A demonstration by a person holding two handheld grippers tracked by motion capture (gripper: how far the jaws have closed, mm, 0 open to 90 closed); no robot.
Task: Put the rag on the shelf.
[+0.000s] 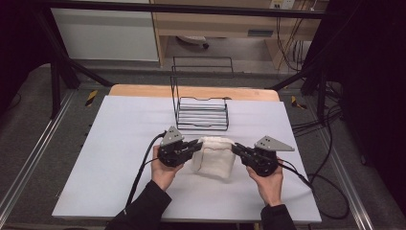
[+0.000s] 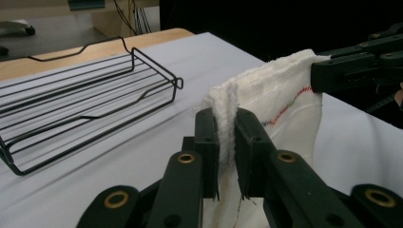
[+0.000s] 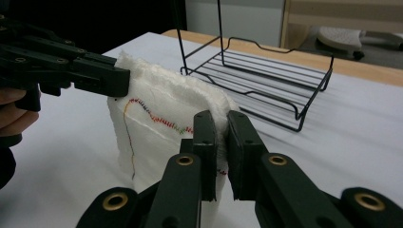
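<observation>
White sheeting covers the counter [image 1: 119,158], and we see bare wood showing along its far edge. Behind the work, near the middle of the far side, stands a black wire rack [image 1: 201,112] with a tall wire back; it sits well apart from the cloth, and nothing lies between it and our grippers. Dark cables trail off both grippers across the counter, and more cables lie on the floor at the right.

Going from the left, our left hand [image 1: 164,171] comes up from the near edge with a dark sleeve and holds the left gripper [image 1: 197,143] roughly level, pointing rightward toward the middle. Its jaws are clamped on the left upper edge of a white towel [image 1: 214,160], and in the left gripper view the folded edge is pinched tight between the two black pads.

Between the grippers the towel hangs folded, its top edge stretched across and its lower part draping down toward the counter in front of the rack. A line of coloured stitching [image 3: 157,118] runs across its face.

At the right, our right hand [image 1: 269,184] holds the right gripper [image 1: 235,147] pointing leftward, jaws clamped on the towel's right upper edge.
</observation>
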